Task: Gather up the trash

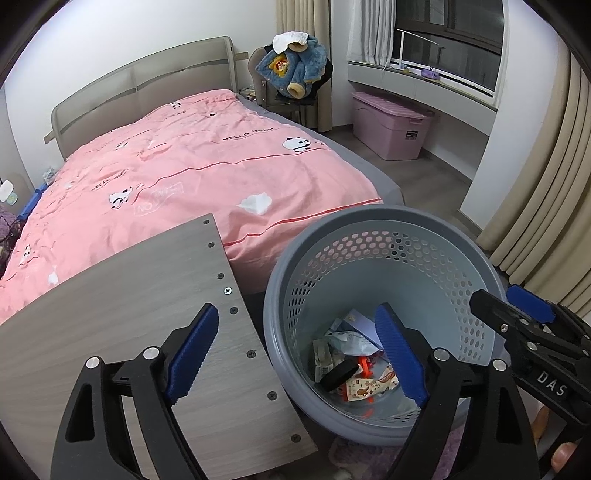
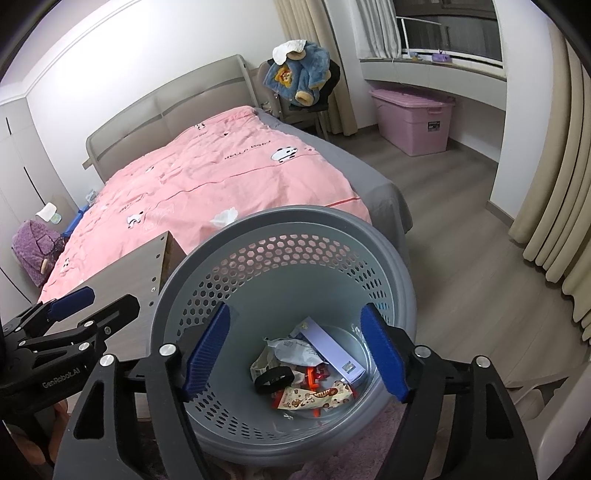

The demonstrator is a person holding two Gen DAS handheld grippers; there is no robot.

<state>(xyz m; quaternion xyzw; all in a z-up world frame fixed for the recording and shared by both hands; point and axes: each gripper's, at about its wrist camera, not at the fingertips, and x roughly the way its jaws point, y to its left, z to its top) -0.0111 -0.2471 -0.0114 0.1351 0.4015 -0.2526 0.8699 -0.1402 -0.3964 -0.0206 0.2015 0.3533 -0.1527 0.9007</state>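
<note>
In bin [image 2: 388, 258]: trash [image 2: 306, 373], light, crinkly wrappers; pinch by an edge.
Left gripper [image 1: 299, 354]: spread, empty.
Right gripper [image 2: 295, 354]: spread, empty.

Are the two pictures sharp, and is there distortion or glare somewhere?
Left wrist view: sharp, strong fisheye bending the bed and curtains, dark corners. Right wrist view: equally sharp and bent; the trash basket is evenly lit, no glare; the window is dark.

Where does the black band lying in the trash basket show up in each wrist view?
Left wrist: the black band lies low and right of centre, on the basket floor.
Right wrist: the black band lies low, near centre, left of the wrappers.
Shared landmark: the grey basket beside the pink bed.
</note>
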